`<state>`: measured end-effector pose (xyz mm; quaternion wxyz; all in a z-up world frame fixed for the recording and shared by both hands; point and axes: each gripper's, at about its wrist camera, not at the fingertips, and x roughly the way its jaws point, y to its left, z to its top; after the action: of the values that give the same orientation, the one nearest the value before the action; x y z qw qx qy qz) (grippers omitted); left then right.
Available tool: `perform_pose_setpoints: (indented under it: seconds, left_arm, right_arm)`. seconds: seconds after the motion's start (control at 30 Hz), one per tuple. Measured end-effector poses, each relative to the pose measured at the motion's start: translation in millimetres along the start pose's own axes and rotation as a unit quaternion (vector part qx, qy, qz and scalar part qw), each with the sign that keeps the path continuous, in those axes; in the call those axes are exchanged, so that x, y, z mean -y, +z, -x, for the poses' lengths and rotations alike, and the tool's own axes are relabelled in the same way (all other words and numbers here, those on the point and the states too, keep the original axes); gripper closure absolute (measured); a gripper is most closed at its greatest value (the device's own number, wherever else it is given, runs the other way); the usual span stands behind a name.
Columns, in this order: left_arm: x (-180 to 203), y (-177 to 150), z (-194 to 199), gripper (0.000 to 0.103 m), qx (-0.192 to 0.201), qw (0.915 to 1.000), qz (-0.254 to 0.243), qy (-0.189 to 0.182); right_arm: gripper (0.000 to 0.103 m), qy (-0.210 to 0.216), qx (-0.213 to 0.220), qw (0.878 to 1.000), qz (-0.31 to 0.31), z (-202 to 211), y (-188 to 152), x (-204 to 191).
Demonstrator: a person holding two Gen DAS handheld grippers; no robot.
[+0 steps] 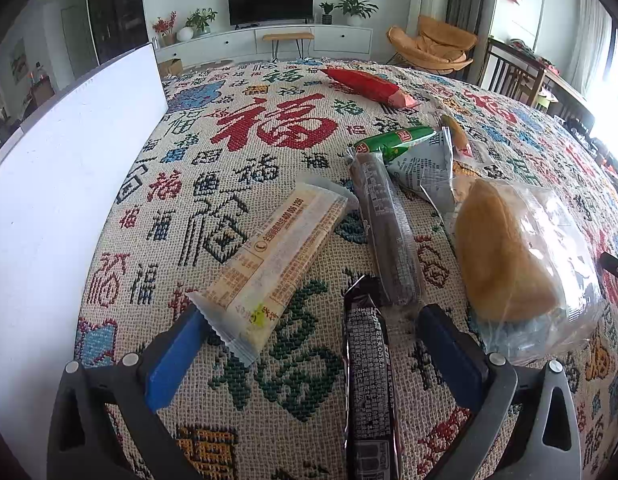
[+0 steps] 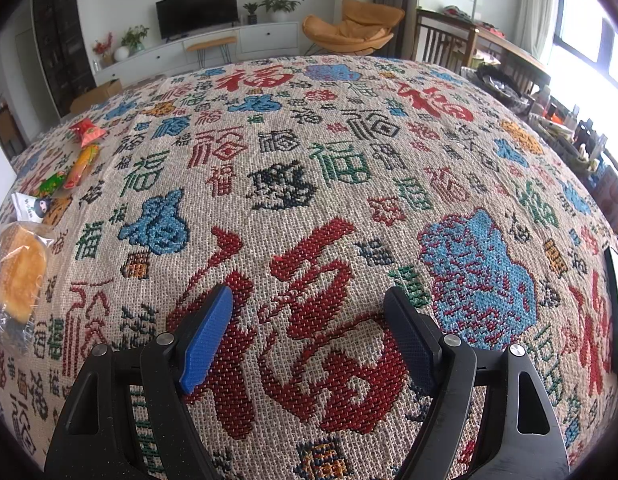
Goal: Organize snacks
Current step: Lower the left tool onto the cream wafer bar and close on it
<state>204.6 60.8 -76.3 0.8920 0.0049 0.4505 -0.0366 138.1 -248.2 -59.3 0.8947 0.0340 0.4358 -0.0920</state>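
Black-wrapped bar lay nearest, between the spread left gripper; beyond it the cream wafer pack, bun and red packet sat scattered. Right gripper was spread, empty over the cloth. Sorting looked barely begun.

Both the left gripper and the right gripper wear blue textured pads on black angular fingers (each with triangular cut-outs near its base) joined by round silver screws at the pivots.
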Motion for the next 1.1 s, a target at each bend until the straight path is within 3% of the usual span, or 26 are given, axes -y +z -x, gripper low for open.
perform_pose_setpoints:
  seconds: [0.93,1.1]
  left_arm:
    - [0.1,0.2,0.3,0.0,0.0,1.0,0.0,0.0]
    - [0.7,-0.6,2.1,0.0,-0.03,0.9994,-0.014,-0.003]
  right_arm:
    - [0.022,0.0,0.0,1.0,0.0,0.2,0.1,-0.6]
    - [0.022,0.0,0.0,1.0,0.0,0.2,0.1,-0.7]
